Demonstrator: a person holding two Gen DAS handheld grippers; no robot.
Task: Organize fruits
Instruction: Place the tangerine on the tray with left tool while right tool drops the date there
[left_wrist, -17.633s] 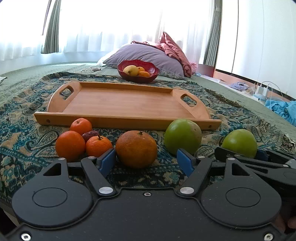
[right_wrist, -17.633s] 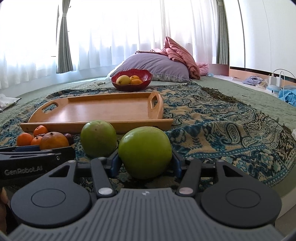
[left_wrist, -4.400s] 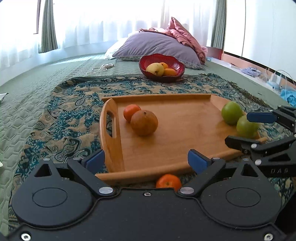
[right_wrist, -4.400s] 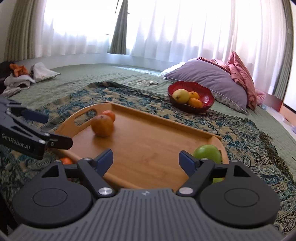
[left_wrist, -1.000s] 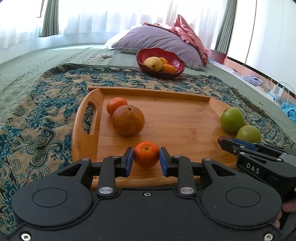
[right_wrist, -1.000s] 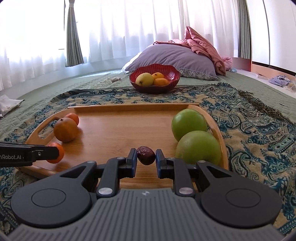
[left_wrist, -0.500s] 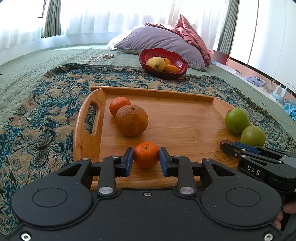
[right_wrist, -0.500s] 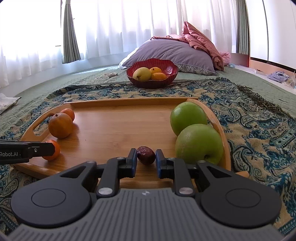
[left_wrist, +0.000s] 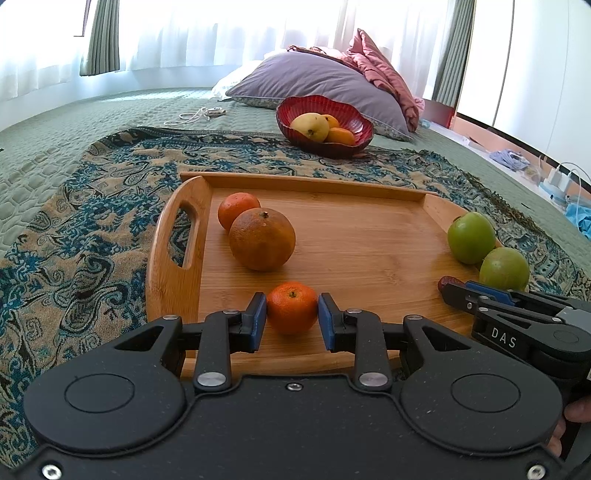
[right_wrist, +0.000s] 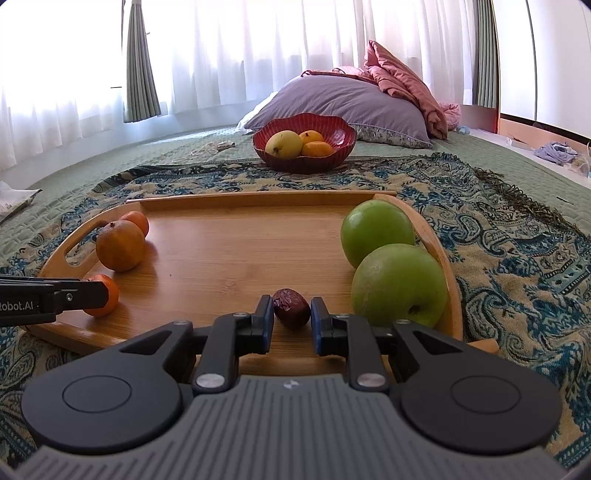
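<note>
A wooden tray (left_wrist: 369, 229) (right_wrist: 236, 236) lies on a patterned blanket. My left gripper (left_wrist: 291, 317) is shut on a small mandarin (left_wrist: 291, 306) (right_wrist: 107, 295) just above the tray's near left part. Behind it sit a large brownish orange (left_wrist: 262, 238) (right_wrist: 120, 243) and another small mandarin (left_wrist: 236, 208) (right_wrist: 138, 221). My right gripper (right_wrist: 291, 319) is shut on a dark red date (right_wrist: 291, 306) (left_wrist: 445, 282) low over the tray's near edge. Two green apples (right_wrist: 399, 284) (right_wrist: 376, 229) (left_wrist: 471, 236) (left_wrist: 504, 267) rest at the tray's right end, just right of the date.
A red bowl (left_wrist: 325, 125) (right_wrist: 304, 140) with yellow and orange fruit stands beyond the tray. A purple pillow (left_wrist: 317, 81) and pink cloth lie behind it. A cord (left_wrist: 195, 115) lies on the green quilt. Chargers and clothes (left_wrist: 554, 177) lie at far right.
Since four seconds ago both grippers closed, the left on the mandarin and the right on the date, and came over the tray. Over the last second the view shifted only slightly.
</note>
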